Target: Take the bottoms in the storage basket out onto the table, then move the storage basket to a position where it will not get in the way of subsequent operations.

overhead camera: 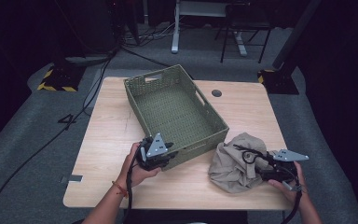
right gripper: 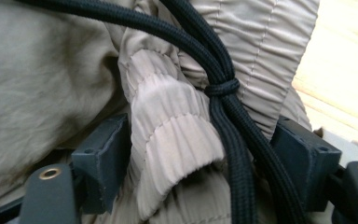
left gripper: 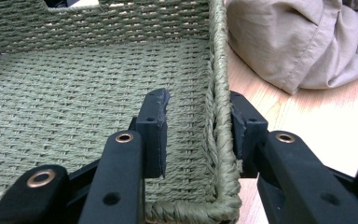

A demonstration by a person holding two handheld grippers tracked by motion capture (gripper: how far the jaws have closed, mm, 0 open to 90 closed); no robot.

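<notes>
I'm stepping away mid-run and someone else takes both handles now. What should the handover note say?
Left tool: jaws straddle the near corner wall of the green woven basket, one inside, one outside; they stand off the wall, so no grip.
Right tool: jaws around the elastic waistband and black drawstring of the crumpled beige garment; I cannot tell if they pinch it.
The garment lies on the table right of the basket.
Done: nothing in the basket.
Left: probably lift the garment in.
</notes>
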